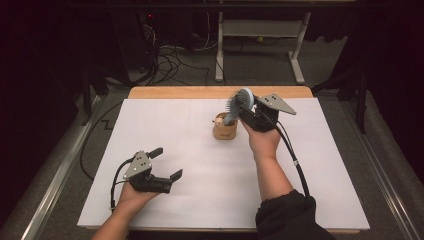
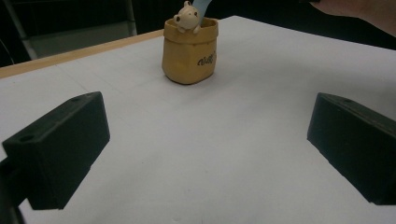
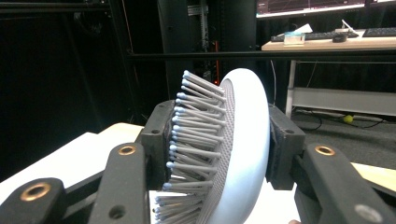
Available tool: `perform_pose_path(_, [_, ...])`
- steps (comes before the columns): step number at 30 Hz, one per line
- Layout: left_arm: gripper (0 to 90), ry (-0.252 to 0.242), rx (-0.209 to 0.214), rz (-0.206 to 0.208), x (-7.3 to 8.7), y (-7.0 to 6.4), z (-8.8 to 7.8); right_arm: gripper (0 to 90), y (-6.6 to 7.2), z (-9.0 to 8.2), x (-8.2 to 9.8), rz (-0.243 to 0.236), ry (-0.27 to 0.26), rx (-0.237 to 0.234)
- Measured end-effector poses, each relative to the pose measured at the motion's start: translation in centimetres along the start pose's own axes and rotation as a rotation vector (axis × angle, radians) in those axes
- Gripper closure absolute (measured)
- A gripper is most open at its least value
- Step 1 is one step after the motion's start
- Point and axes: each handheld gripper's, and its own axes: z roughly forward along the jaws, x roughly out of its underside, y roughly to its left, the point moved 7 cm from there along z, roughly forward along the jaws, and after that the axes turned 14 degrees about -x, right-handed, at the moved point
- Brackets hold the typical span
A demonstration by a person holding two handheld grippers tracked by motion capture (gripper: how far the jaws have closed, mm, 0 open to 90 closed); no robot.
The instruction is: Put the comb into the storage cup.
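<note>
Bristles and back of the pale blue oval plastic hairbrush [image 3: 219,149] sit clamped between the right gripper [image 1: 248,107] jaws, its handle down in the small tan bear-topped pot [image 1: 224,128] mid-table; left gripper [image 1: 169,163] rests wide open, empty

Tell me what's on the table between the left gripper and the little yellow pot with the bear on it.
Nothing: the white table cover is bare from the open left gripper up to the yellow pot, as the left gripper view shows; the high view agrees.
</note>
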Motion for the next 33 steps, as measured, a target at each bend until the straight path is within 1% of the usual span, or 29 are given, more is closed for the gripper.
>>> perform_pose_path(11, [0.0, 0.0, 0.001, 0.0, 0.0, 0.0, 0.0, 49.2, -0.6, -0.4, 0.2, 0.02, 0.011, 0.034])
perform_pose_path(15, [0.0, 0.006, 0.0, 0.001, 0.1, 0.0, 0.1, 47.7, -1.0, -0.5, 0.3, 0.029, 0.019, 0.048])
perform_pose_path(17, [0.0, 0.005, -0.001, 0.002, 0.1, 0.0, 0.1, 47.1, -1.3, -0.7, 0.4, 0.042, 0.02, 0.054])
perform_pose_path(21, [0.0, 0.003, 0.001, 0.0, 0.0, 0.0, 0.0, 46.4, -1.6, -0.8, 0.6, 0.048, 0.019, 0.062])
perform_pose_path(25, [0.0, 0.0, -0.001, -0.002, 0.0, 0.0, 0.0, 45.6, -1.6, -0.8, 0.6, 0.039, 0.02, 0.064])
perform_pose_path(33, [0.0, -0.006, -0.001, -0.007, -0.1, 0.0, -0.1, 43.8, -1.9, -1.0, 0.7, 0.046, 0.034, 0.077])
